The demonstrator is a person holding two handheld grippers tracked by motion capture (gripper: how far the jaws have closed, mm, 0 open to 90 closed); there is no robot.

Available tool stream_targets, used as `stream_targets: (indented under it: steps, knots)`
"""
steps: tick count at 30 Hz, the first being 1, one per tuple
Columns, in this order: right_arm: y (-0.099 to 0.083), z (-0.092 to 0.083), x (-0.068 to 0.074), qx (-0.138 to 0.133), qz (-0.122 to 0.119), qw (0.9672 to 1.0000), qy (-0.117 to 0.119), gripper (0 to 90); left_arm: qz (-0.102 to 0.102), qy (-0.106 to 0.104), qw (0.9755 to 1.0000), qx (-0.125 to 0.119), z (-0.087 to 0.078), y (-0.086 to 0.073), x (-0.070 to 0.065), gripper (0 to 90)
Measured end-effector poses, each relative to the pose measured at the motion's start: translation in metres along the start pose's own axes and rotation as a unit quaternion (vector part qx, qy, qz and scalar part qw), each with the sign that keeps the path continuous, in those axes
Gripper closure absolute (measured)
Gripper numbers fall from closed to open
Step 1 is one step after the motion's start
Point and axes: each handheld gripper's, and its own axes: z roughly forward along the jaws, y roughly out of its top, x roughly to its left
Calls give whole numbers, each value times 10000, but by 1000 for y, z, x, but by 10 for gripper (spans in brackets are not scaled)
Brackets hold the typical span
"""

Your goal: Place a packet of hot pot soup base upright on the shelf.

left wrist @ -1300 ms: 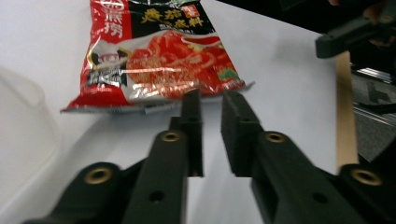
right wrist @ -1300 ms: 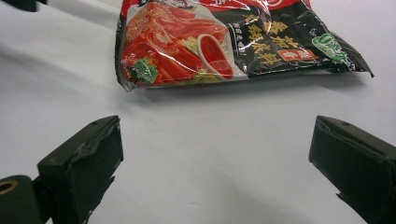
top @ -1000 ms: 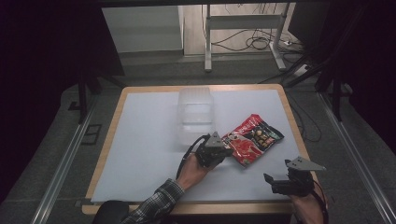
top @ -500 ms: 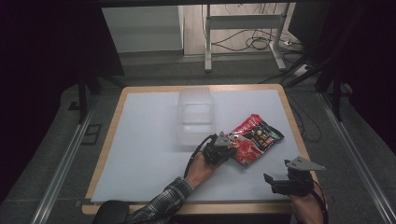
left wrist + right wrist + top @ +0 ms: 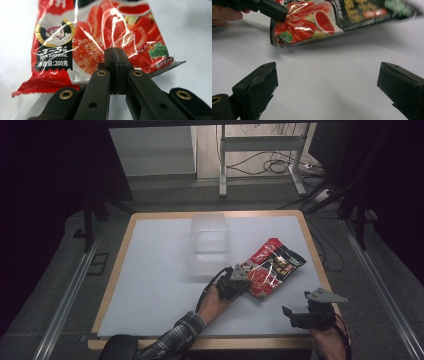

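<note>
Red soup-base packet (image 5: 270, 267), lying toward the worktop's right edge near the clear plastic box (image 5: 209, 242), looks light, crinkly and slippery, best pinched by its flat sealed corner, where the left gripper (image 5: 113, 53) is pressed together on it, while the right gripper (image 5: 324, 85) stands spread.

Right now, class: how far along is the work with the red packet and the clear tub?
Done: the left hand-held gripper has reached the red packet and stands shut at its near edge, though whether it pinches the film is unclear. In hand: that grasp. The packet lies on the white table beside the clear tub. Left: probably lifting it into the tub. The right hand-held gripper waits open.
</note>
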Motion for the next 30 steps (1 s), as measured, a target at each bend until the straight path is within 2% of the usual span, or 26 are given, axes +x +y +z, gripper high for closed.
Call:
stream_targets:
  steps: [3,8,14,17,18,23,24,27,30]
  knots:
    - [1,-1,0,-37,-4,10000,12,35,9,-23,10000,22,0,-3,0,900]
    - [1,-2,0,-105,24,9999,52,34,136,-25,9998,133,-1,-6,-1,900]
    - [7,-1,-1,-247,197,9992,253,29,184,-1,9997,129,0,-6,-2,900]
    - [14,1,-2,-298,304,9986,312,27,284,16,9994,186,-1,-6,-2,900]
    - [20,3,-2,-368,305,9980,406,24,300,8,9993,207,-1,-7,-1,900]
    - [32,7,-3,-454,178,9979,426,21,317,9,9993,218,-1,-7,-1,900]
    - [39,10,-5,-465,181,9979,419,21,323,-3,9992,223,-1,-7,-1,900]
    - [47,15,-10,-481,281,9975,430,29,336,-28,9992,224,-2,-8,0,900]
    - [60,24,-19,-472,544,9960,529,41,354,-27,9991,224,-2,-9,0,900]
